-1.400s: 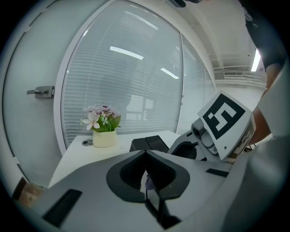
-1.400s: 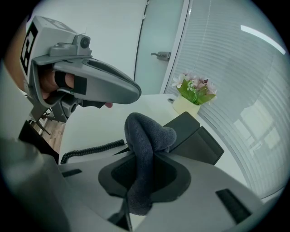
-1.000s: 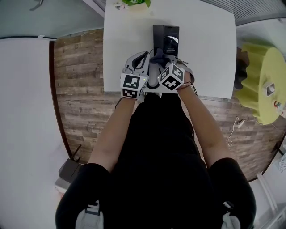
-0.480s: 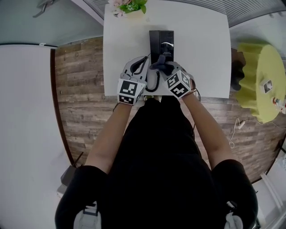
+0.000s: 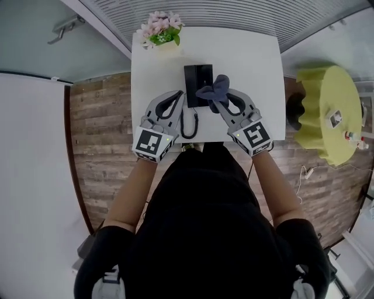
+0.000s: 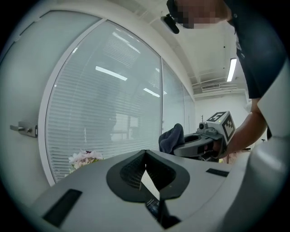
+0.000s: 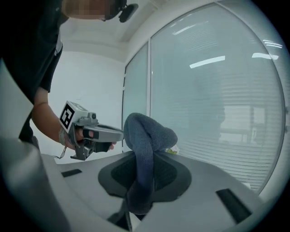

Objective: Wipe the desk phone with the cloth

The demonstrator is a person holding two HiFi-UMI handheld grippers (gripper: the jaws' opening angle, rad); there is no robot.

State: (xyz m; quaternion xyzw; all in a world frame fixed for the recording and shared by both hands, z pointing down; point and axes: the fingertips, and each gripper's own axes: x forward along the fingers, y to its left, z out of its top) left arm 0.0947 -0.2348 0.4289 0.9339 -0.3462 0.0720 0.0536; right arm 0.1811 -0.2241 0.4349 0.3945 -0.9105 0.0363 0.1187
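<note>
A black desk phone (image 5: 196, 82) lies on the white table (image 5: 251, 64), and its coiled cord (image 5: 189, 122) trails toward the front edge. My right gripper (image 5: 218, 99) is shut on a dark blue cloth (image 5: 213, 88), which bunches over the phone's right side. In the right gripper view the cloth (image 7: 146, 136) hangs pinched between the jaws (image 7: 144, 158). My left gripper (image 5: 179, 96) sits at the phone's left edge with its jaws closed tip to tip (image 6: 145, 153) and nothing visibly held. The left gripper view shows the right gripper (image 6: 201, 140) with the cloth (image 6: 172, 137).
A pot of pink flowers (image 5: 159, 30) stands at the table's far left corner. A yellow-green round table (image 5: 327, 111) is off to the right. Wooden floor (image 5: 99, 117) lies left of the table, and a window with blinds (image 5: 193, 9) runs behind it.
The two grippers were close together near the table's front edge. They have spread apart and now flank the phone, with the cloth carried up over its right side.
</note>
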